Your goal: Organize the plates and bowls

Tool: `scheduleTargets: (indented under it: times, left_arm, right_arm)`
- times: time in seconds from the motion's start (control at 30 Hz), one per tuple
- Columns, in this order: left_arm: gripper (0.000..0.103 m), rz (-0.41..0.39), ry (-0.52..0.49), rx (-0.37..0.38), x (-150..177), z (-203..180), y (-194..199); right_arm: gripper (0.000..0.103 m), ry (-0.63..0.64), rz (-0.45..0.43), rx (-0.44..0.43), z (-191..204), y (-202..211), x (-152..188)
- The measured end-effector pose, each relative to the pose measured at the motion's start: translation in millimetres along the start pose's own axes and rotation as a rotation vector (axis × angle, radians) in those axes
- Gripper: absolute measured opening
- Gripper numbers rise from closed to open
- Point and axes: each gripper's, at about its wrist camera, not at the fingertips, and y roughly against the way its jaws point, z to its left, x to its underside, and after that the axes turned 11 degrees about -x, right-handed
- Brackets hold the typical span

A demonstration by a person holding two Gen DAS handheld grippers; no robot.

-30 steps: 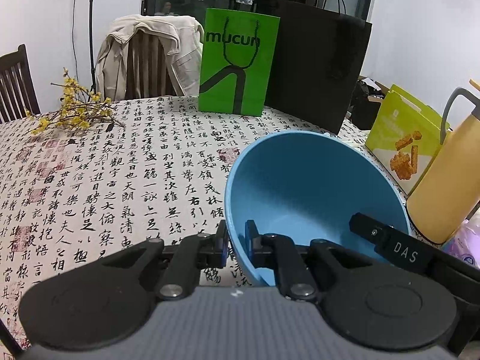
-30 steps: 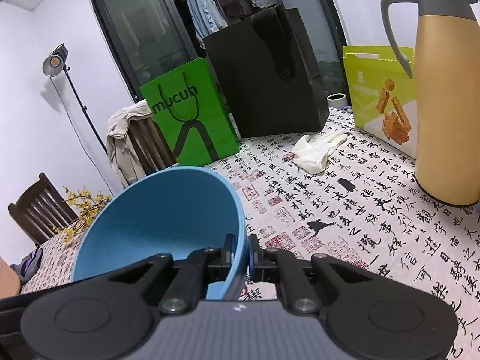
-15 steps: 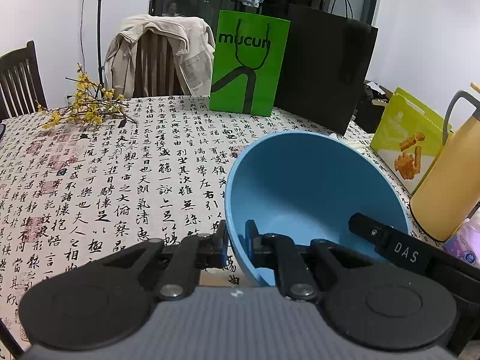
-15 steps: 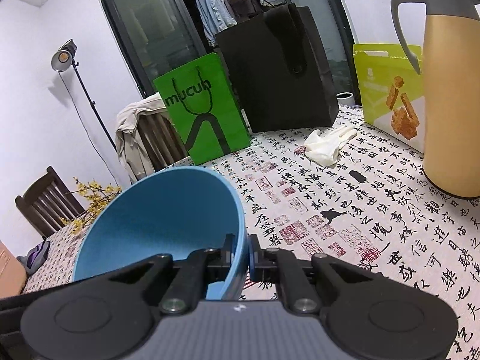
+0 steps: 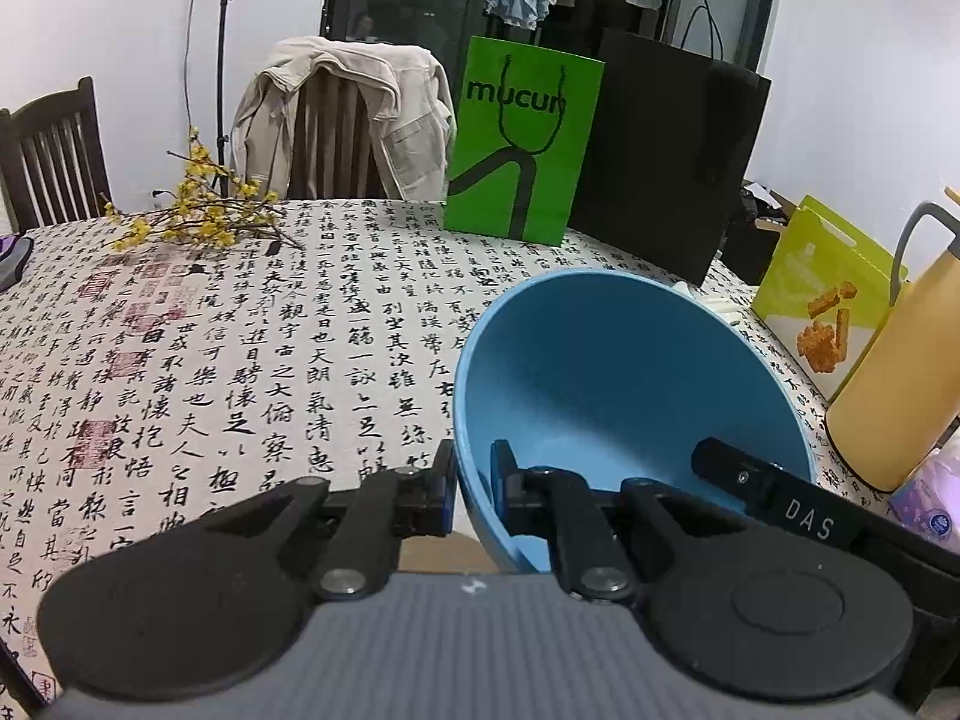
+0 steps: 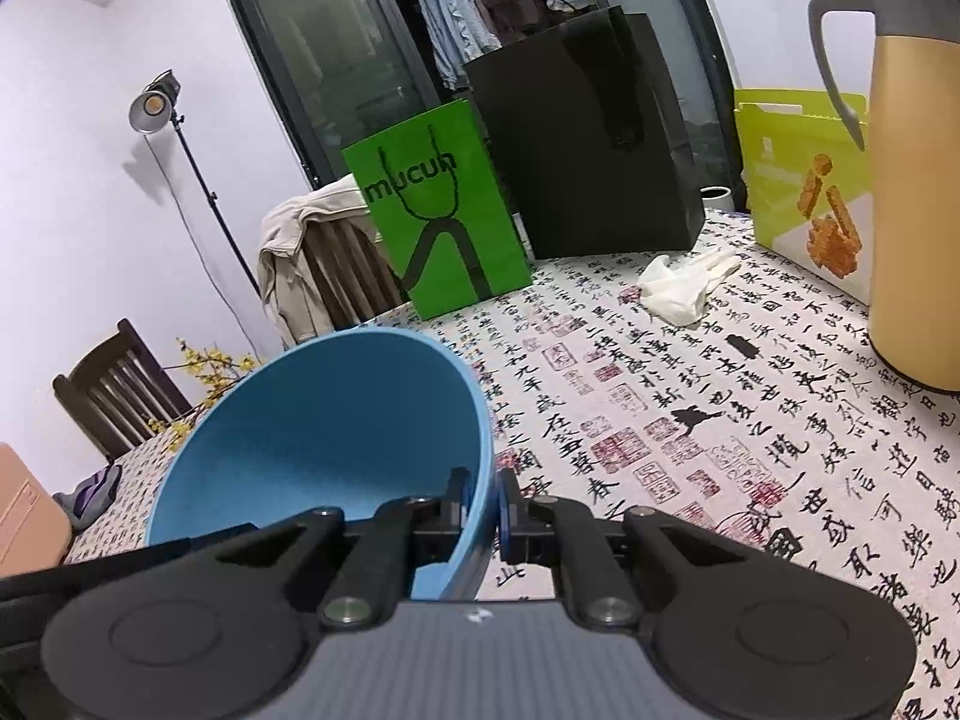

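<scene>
My left claw (image 5: 471, 489) is clamped on the rim of the blue bowl (image 5: 624, 384), one pad outside the wall and one inside, at the bowl's left edge. My right claw (image 6: 480, 507) pinches the opposite side of the same bowl (image 6: 336, 432) in the same way, with the thin wall squeezed between its pads. Between the two grips the bowl is tilted, its open mouth turned toward me, above the near part of the table (image 5: 240, 360), which wears a cloth printed with black calligraphy and red seals.

To the right of the bowl stands a tall yellow flask (image 6: 918, 192) with a grey handle, and just behind it a yellow-green snack box (image 6: 804, 180). A crumpled white glove (image 6: 684, 285) lies on the cloth between the box and the far bags. At the far edge a green paper bag (image 5: 522, 138) stands upright with a black paper bag (image 5: 666, 150) touching its right side. On the far left lies a spray of yellow flowers (image 5: 198, 210). Beyond the table a beige jacket (image 5: 342, 102) hangs over a chair, and a lamp on a stand (image 6: 153, 105) rises at the left wall.
</scene>
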Motion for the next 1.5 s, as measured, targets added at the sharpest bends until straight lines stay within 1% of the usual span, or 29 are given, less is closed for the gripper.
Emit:
scheduleTargets:
  times: [0.83, 1.5]
  left_arm:
    - [0.013, -0.012, 0.089, -0.054, 9, 51, 21]
    - [0.013, -0.028, 0.178, -0.141, 16, 104, 43]
  right_arm:
    - [0.009, 0.043, 0.044, -0.118, 37, -7, 18]
    - [0.010, 0.109, 0.085, -0.225, 88, -20, 31]
